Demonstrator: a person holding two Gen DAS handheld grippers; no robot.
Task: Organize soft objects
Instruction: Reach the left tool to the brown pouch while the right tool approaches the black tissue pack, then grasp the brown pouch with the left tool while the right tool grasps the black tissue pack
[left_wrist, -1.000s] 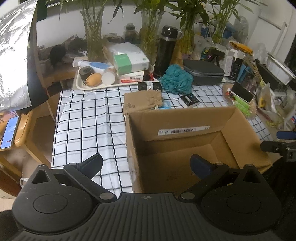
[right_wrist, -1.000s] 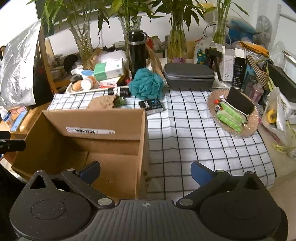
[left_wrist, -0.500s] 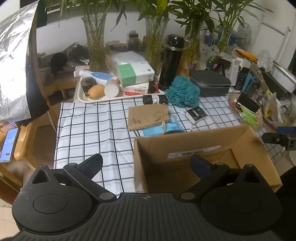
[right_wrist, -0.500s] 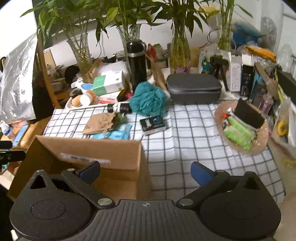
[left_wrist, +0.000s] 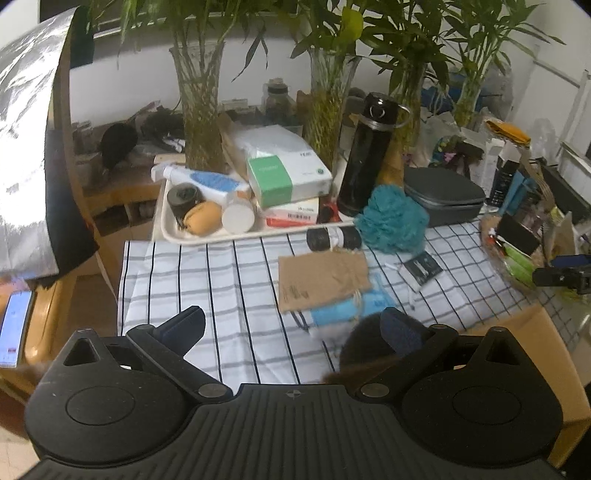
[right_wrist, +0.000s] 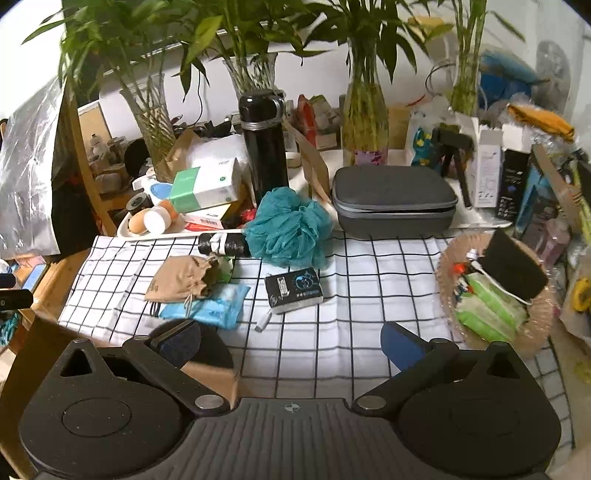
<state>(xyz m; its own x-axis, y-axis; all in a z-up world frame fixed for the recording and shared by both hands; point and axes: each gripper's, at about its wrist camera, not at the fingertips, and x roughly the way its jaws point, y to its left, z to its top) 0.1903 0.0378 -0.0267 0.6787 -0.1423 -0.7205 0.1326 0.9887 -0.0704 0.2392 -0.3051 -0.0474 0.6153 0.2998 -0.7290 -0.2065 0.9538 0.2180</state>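
A teal mesh bath sponge (left_wrist: 392, 220) (right_wrist: 289, 232) lies at the back of the checked tablecloth (left_wrist: 221, 288) (right_wrist: 369, 295). In front of it are a brown drawstring pouch (left_wrist: 322, 279) (right_wrist: 183, 277), a light blue soft pack (left_wrist: 340, 312) (right_wrist: 210, 304) and a black tissue pack (left_wrist: 421, 268) (right_wrist: 294, 290). The cardboard box (left_wrist: 517, 332) (right_wrist: 214, 376) sits low at the near edge, mostly hidden behind both grippers. My left gripper (left_wrist: 293, 328) and right gripper (right_wrist: 291, 345) are open and empty, above the table's near side.
A white tray (left_wrist: 207, 236) with bottles and boxes, a black flask (left_wrist: 365, 155) (right_wrist: 263, 144), a grey zip case (left_wrist: 443, 195) (right_wrist: 393, 201) and glass vases with bamboo line the back. A woven basket (right_wrist: 495, 295) of green packs stands right. A phone (left_wrist: 14, 325) lies far left.
Both views have risen and tilted up. The cardboard box has slid down out of the middle of both views, and the pouch, blue pack and sponge show in full.
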